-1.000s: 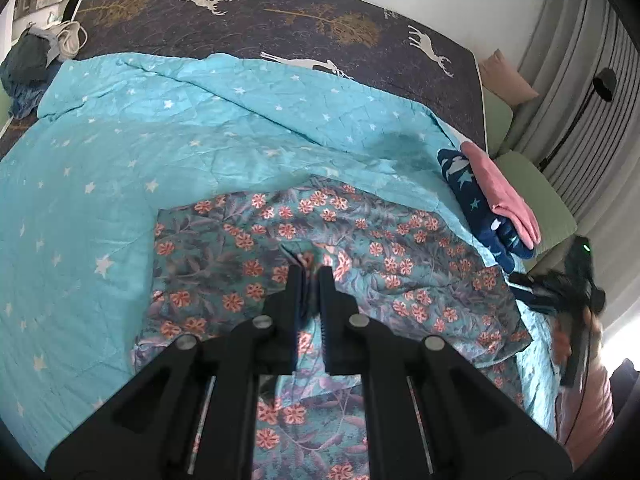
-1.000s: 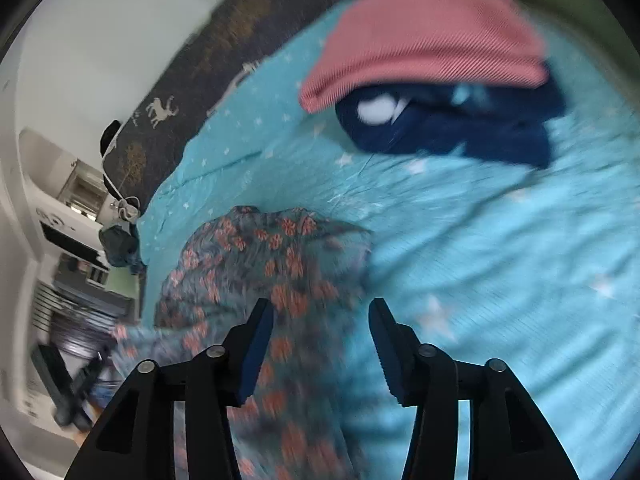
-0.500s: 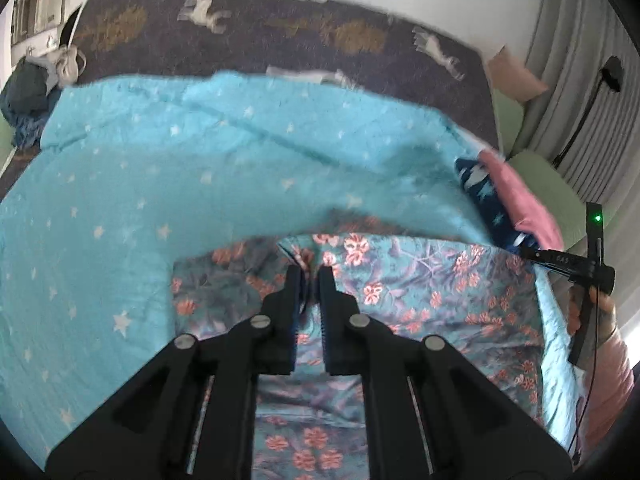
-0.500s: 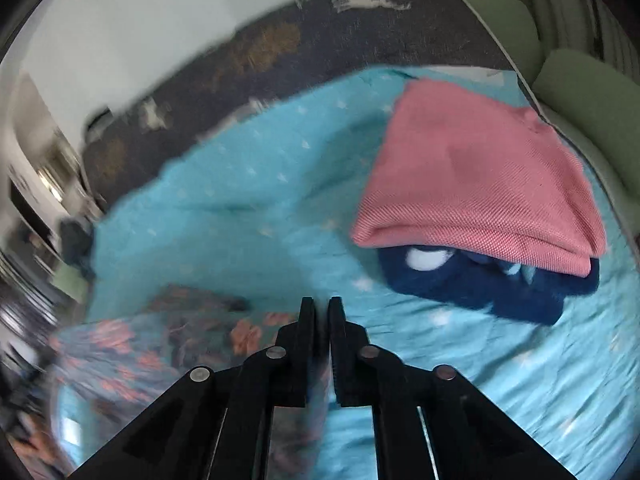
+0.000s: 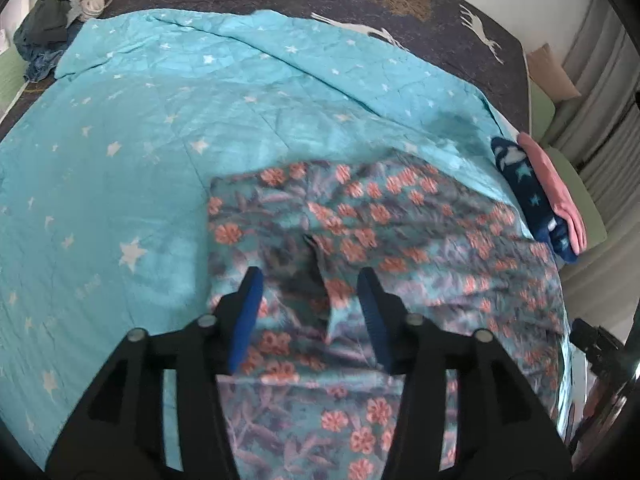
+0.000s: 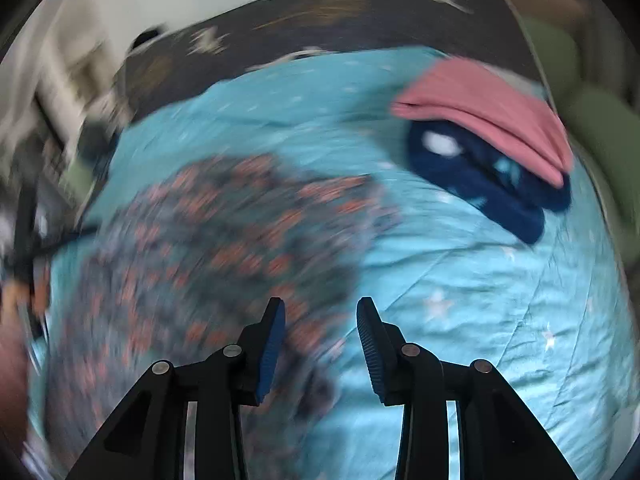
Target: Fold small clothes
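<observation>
The teal floral-print cotton garment (image 5: pixel 400 248) lies flat on the turquoise star-patterned quilt (image 5: pixel 140 140). The left gripper (image 5: pixel 310 280) has just been opening; its fingers (image 5: pixel 250 292) stand apart above the garment's middle, gripping nothing. The right gripper (image 6: pixel 320 312), also just opening and empty, hangs over the garment's right edge.

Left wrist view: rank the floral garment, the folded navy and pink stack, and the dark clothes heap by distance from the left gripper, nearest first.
From the left gripper:
1. Floral garment, directly beneath and ahead of the open jaws.
2. Folded navy and pink stack, off to the right at the quilt's edge.
3. Dark clothes heap, far upper left, beyond the turquoise star quilt.
</observation>
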A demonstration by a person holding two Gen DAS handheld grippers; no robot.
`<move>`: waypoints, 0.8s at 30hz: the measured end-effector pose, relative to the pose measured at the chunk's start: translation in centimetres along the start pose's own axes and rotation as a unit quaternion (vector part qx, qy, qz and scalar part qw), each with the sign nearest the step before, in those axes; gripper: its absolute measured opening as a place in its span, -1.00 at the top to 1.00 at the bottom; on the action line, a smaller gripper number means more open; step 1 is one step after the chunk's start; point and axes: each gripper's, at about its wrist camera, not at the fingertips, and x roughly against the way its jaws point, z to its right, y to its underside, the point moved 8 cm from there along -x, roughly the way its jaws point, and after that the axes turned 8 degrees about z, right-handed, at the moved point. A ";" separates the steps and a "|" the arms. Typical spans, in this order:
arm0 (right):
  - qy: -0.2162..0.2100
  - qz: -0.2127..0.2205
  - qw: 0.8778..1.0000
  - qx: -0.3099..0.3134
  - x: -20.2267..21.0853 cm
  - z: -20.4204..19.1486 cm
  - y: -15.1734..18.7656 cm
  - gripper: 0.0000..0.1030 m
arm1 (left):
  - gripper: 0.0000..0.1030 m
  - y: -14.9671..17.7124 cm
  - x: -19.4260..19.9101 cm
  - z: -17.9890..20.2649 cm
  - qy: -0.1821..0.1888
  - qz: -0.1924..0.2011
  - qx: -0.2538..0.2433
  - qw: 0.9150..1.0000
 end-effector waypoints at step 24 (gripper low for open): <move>-0.011 0.026 0.988 0.151 3.4 -2.8 0.8 0.94 | 0.69 3.1 4.2 1.0 0.029 -0.077 -0.101 0.991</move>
